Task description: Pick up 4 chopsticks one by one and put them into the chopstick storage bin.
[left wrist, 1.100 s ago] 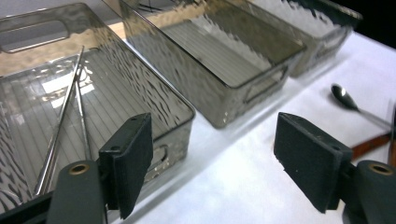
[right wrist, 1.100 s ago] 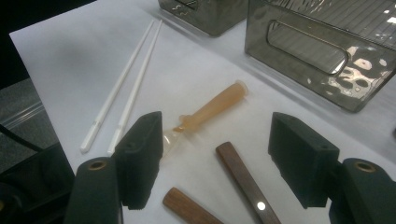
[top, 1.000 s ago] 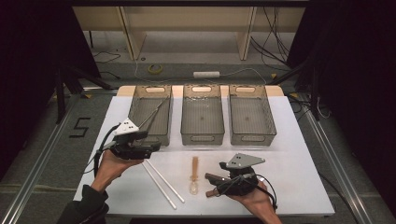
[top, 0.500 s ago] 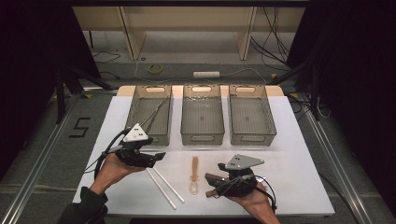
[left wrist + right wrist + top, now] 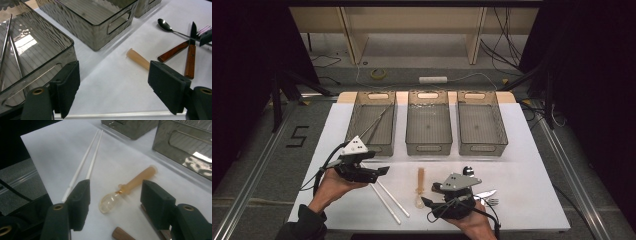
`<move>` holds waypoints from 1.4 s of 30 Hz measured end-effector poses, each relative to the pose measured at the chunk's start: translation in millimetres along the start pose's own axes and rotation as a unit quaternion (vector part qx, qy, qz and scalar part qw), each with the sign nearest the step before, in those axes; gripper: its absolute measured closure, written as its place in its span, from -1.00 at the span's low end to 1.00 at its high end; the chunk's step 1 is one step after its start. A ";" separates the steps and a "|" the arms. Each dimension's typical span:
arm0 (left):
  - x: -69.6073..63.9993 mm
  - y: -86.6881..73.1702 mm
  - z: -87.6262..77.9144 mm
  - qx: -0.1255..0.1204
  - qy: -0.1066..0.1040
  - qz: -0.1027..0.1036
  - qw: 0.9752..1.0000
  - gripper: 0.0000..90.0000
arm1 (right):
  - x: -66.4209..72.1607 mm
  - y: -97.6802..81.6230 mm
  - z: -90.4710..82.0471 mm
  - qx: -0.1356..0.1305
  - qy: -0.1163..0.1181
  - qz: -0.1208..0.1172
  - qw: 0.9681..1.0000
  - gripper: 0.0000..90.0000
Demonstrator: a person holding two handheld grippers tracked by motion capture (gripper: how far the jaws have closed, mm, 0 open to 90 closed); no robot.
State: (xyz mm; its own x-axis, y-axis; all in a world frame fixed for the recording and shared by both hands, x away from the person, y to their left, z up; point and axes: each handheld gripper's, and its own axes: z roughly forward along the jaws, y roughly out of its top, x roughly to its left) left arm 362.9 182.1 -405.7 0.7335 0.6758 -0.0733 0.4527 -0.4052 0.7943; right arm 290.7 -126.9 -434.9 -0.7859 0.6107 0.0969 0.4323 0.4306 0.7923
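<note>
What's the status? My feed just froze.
Right gripper open, jaws just closing, astride the amber spoon, no contact. Left gripper open, empty. White chopsticks lie beside, clear.

Three bins (image 5: 428,128) behind, spoon (image 5: 420,187) before middle bin — chopsticks (image 5: 387,196) to its left

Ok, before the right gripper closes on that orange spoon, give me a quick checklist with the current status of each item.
1. Right gripper jaws apart, nothing pinched: ok; they have just been closing.
2. Orange spoon between those jaws in the right gripper view: ok.
3. Pads touching the spoon: not ok, gaps show on both sides.
4. White chopsticks outside the jaws: ok, they lie beside the left pad.
5. Left gripper open and empty, away from the spoon: ok.
6. Middle bin free to receive: ok, nothing shows inside.
</note>
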 end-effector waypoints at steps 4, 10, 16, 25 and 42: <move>-0.9 -3.9 1.6 0.000 -0.004 -0.005 1.000 -0.45 | 6.3 -0.8 7.6 0.008 0.006 -0.003 1.000 -0.01; -4.2 -8.1 3.0 -0.004 -0.003 -0.009 1.000 -0.46 | 17.6 -1.4 20.6 0.028 0.021 -0.016 0.999 0.07; -6.3 -12.2 3.5 -0.009 -0.007 -0.015 1.000 -0.48 | 25.8 -3.3 30.4 0.041 0.025 -0.028 0.998 0.14; -7.2 -18.0 4.4 -0.014 -0.005 -0.029 0.999 -0.51 | 30.7 -7.0 42.9 0.060 0.030 -0.034 0.997 0.28; -11.5 -22.6 4.1 -0.018 -0.008 -0.031 0.999 -0.53 | 36.1 -10.6 55.3 0.068 0.030 -0.031 0.997 0.51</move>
State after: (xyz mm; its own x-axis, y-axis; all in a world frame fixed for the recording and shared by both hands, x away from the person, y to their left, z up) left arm 346.4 181.0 -425.3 0.7123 0.6893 -0.1318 0.4794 -0.3407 0.8088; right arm 282.2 -72.6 -473.1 -0.8362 0.5409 0.0904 0.4356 0.5550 0.7087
